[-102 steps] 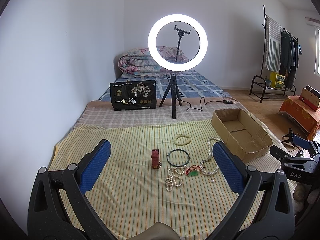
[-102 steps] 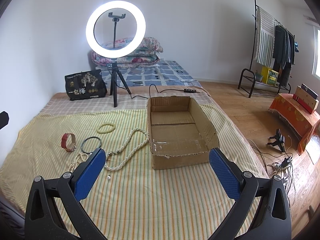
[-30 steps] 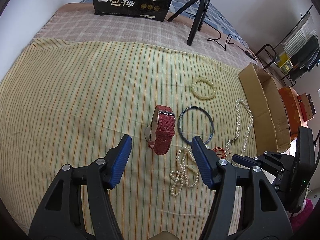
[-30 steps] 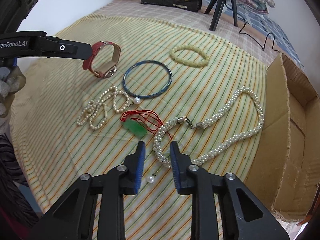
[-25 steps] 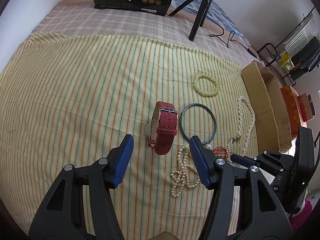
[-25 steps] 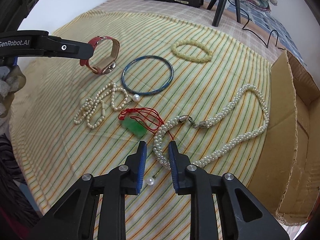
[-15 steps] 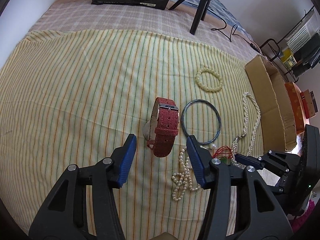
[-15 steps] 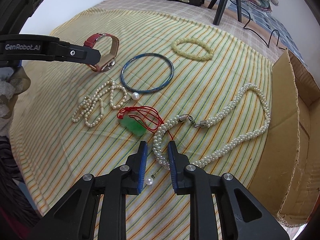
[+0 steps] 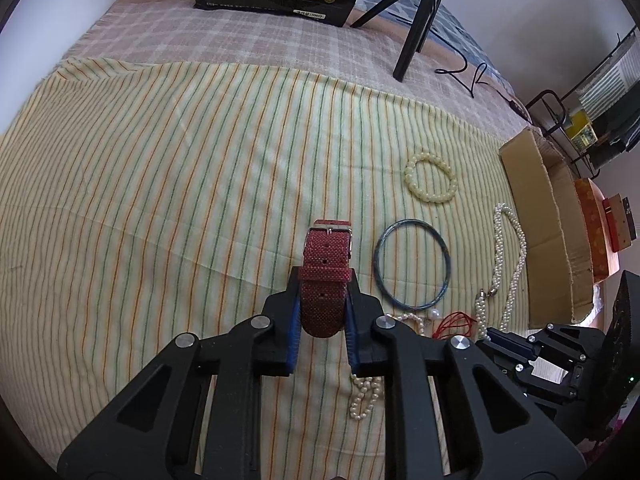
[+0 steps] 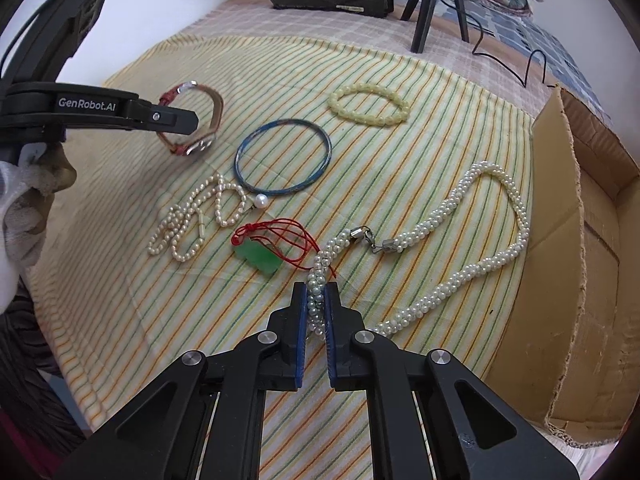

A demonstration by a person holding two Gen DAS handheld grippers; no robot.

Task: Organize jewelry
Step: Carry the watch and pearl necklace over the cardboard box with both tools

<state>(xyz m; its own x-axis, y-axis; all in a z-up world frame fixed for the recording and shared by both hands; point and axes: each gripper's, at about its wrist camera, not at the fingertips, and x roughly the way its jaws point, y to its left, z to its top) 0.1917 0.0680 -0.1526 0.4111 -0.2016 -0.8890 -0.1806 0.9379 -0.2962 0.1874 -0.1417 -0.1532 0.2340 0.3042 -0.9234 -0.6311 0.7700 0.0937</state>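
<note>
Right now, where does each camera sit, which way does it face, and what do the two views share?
Left wrist: sits on the left hand-held gripper, looking forward and down along its fingers, which are shut on the red watch; the right hand-held gripper shows at lower right.
Right wrist: sits on the right hand-held gripper, looking along fingers shut on the twisted pearl necklace; the left hand-held gripper and a gloved hand show at left.
Shared: watch, blue bangle, cardboard box, striped cloth.

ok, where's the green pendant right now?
In the right wrist view the green pendant lies on the striped cloth just ahead-left of the right gripper, between the thin pearl strand and the thick pearl necklace.
</note>
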